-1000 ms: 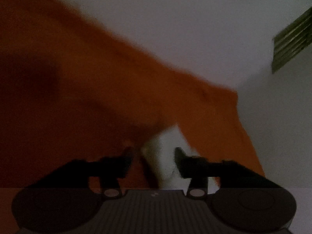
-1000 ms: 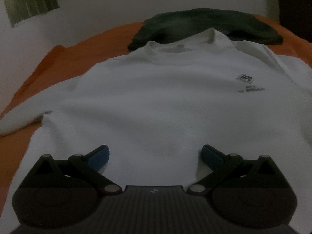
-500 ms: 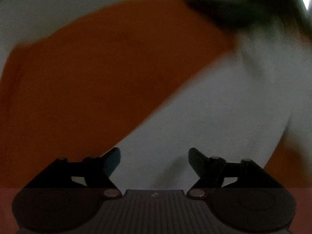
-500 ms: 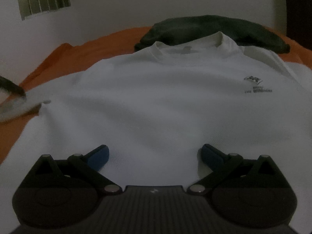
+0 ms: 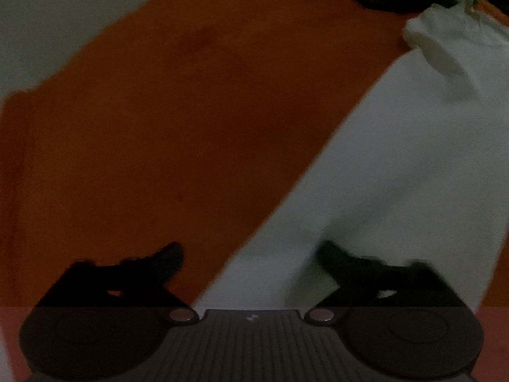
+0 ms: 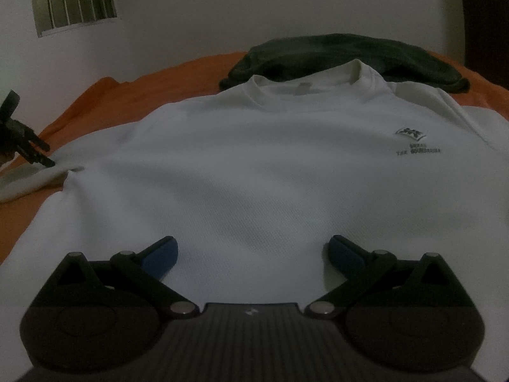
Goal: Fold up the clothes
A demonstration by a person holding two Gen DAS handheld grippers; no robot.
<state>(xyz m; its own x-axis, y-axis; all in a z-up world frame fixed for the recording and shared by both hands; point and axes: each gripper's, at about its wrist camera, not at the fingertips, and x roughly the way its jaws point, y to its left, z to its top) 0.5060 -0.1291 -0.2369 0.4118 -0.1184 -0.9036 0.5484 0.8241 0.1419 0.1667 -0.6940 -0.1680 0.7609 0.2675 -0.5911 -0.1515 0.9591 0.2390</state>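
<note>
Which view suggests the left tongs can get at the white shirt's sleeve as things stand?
The right wrist view: probably yes. The left tongs, closing, sit by the sleeve of the white shirt, with nothing between.

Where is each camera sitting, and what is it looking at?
Left wrist: sits on the left claw, looking steeply down at the white shirt sleeve and orange sheet; its closing fingers show.
Right wrist: sits on the right claw, looking along the shirt to a dark garment; open fingers show.
Shared: shirt, sheet, dark garment.

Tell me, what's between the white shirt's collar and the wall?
A dark green garment lies there on the orange sheet, just behind the white shirt; the right wrist view shows it.
</note>
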